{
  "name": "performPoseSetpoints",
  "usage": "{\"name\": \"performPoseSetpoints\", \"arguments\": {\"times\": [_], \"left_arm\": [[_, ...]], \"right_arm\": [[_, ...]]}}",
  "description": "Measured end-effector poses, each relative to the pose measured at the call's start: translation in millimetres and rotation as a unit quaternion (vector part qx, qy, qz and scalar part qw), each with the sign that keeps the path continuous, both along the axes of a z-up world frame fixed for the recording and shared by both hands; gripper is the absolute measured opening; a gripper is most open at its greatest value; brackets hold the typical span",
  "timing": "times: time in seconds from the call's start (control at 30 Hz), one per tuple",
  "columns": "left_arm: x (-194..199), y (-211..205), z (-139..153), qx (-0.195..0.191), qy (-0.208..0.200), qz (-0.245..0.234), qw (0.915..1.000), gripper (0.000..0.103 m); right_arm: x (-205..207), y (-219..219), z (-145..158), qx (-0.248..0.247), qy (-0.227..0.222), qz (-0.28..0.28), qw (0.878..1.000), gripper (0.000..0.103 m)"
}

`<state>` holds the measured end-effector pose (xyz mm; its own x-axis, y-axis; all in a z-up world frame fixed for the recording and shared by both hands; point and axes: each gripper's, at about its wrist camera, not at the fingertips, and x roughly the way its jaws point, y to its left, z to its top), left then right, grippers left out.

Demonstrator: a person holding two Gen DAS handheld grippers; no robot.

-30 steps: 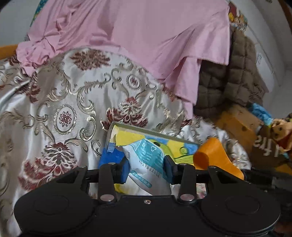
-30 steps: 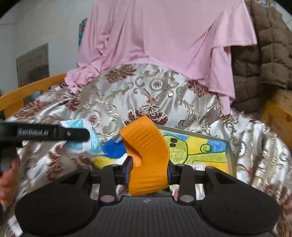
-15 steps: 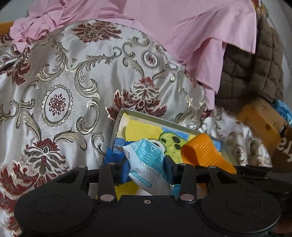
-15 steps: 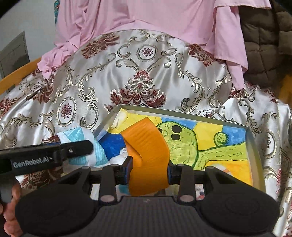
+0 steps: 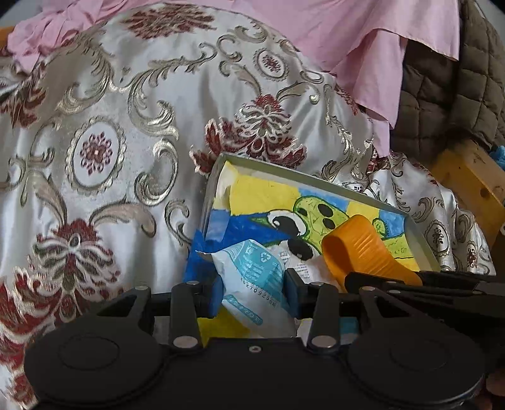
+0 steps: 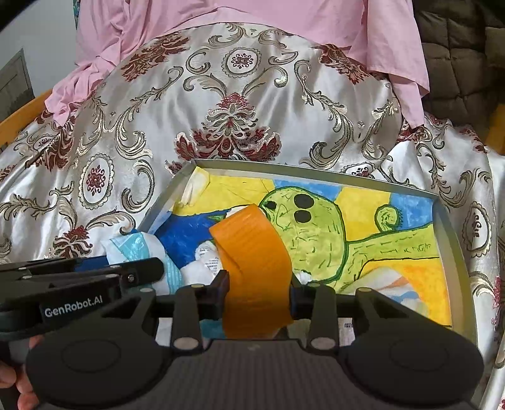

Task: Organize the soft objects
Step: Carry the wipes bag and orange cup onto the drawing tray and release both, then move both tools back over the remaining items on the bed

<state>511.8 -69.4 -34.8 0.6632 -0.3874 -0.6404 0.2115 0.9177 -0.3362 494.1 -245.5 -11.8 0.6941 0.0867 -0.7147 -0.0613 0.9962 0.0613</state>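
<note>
My left gripper [image 5: 252, 291] is shut on a white and blue soft packet [image 5: 255, 277], held over the near left part of a shallow grey tray [image 5: 300, 176] lined with a green, yellow and blue drawing. My right gripper [image 6: 257, 293] is shut on an orange ribbed soft piece [image 6: 252, 261], held over the same tray [image 6: 448, 227] near its front middle. The orange piece [image 5: 363, 249] shows at the right in the left wrist view. The packet [image 6: 139, 249] and the left gripper's body [image 6: 79, 280] show at the left in the right wrist view.
The tray lies on a silver satin bedspread [image 6: 221, 94] with red and gold flowers. A pink cloth [image 5: 363, 28] hangs behind it, a brown quilted jacket [image 5: 451, 94] at the right. Wooden bed rails [image 5: 470, 176] run along the right and far left.
Both grippers have moved forward and down toward the tray with their objects held. The tray now fills more of both views.
</note>
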Motion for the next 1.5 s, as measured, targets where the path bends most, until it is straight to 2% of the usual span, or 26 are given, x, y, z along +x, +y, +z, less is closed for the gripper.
{"name": "performPoseSetpoints", "arguments": {"times": [0.3,0.5,0.7,0.83,1.03,1.5], "left_arm": [[-7,-1,1,0.009,0.005,0.019,0.9998,0.045],[-20,4,11,0.017,-0.001,0.030,0.9994,0.056],[-37,13,29,0.011,-0.011,0.047,0.9988,0.061],[-56,19,47,0.006,-0.029,0.053,0.9982,0.069],[-94,22,77,0.010,-0.068,0.046,0.9966,0.079],[-176,26,143,0.014,-0.151,0.035,0.9878,0.090]], "right_arm": [[-9,-1,-2,0.006,0.001,-0.002,1.000,0.049],[-22,-4,4,0.015,-0.014,-0.008,1.000,0.054],[-43,-13,24,0.023,-0.045,-0.020,0.999,0.067],[-65,-20,45,0.036,-0.075,-0.020,0.996,0.080],[-108,-25,75,0.047,-0.131,-0.021,0.990,0.094],[-195,-19,134,0.023,-0.215,-0.021,0.976,0.103]]}}
